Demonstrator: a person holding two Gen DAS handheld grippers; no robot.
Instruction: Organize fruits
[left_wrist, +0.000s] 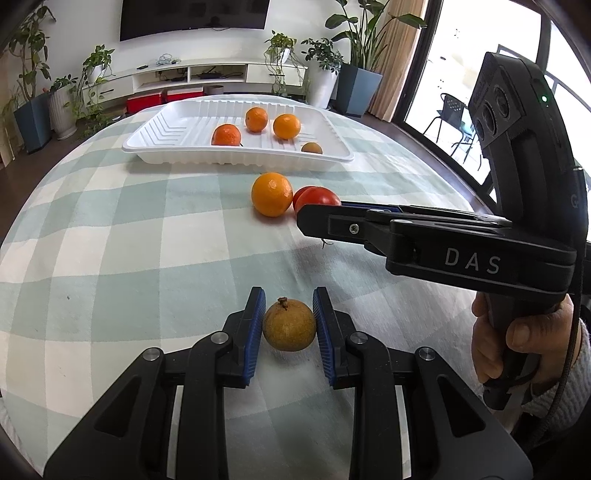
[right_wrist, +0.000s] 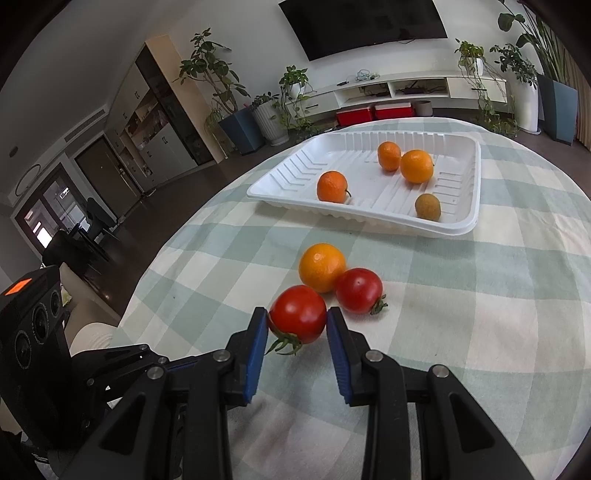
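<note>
My left gripper (left_wrist: 289, 317) is shut on a small brown round fruit (left_wrist: 289, 325) that rests on the checked tablecloth. My right gripper (right_wrist: 297, 323) is shut on a red tomato (right_wrist: 298, 314) on the cloth; it also shows from the side in the left wrist view (left_wrist: 306, 218). A second tomato (right_wrist: 359, 290) and an orange (right_wrist: 321, 266) lie just beyond. The white tray (right_wrist: 369, 214) holds three oranges and one small brown fruit (right_wrist: 427, 206). In the left wrist view the tray (left_wrist: 236, 157) is at the far side and the loose orange (left_wrist: 271, 194) is mid-table.
The round table's checked cloth (left_wrist: 129, 240) falls off to dark floor at the left and right. Potted plants (right_wrist: 236, 122), a low white TV unit (right_wrist: 399, 88) and red boxes stand beyond the table. A hand (left_wrist: 524, 343) holds the right gripper's handle.
</note>
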